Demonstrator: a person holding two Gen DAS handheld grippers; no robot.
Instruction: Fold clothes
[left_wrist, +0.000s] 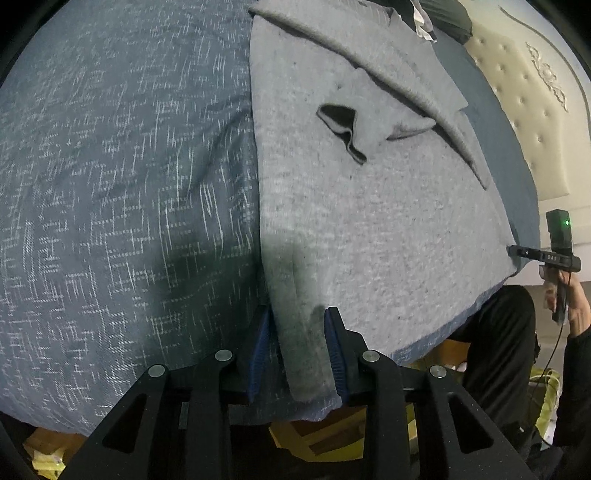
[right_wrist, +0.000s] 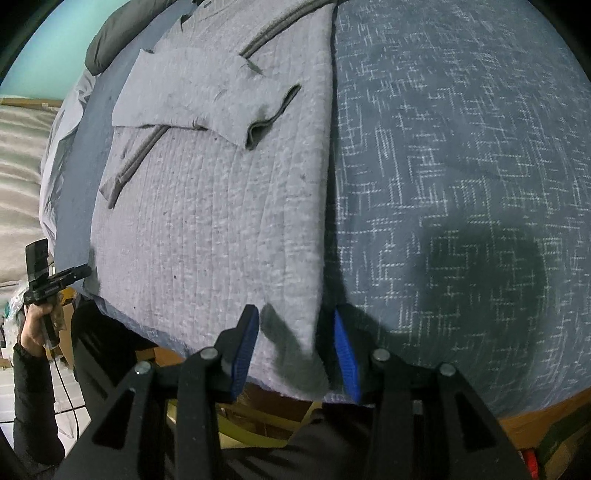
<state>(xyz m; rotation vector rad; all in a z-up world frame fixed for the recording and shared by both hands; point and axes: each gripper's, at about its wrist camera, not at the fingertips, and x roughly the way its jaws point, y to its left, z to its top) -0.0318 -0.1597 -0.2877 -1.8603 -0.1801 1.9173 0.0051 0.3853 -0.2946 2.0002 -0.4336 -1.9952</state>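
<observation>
Sweater (left_wrist: 369, 221) lengthwise, collar away

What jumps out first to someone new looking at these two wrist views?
A pale grey knitted sweater lies flat on the dark blue bedspread with white crosshatch pattern, its sleeves folded across the body. At the near hem, the left claw and the right claw each straddle a bottom corner, blue pads apart. A cream tufted headboard stands behind.
</observation>
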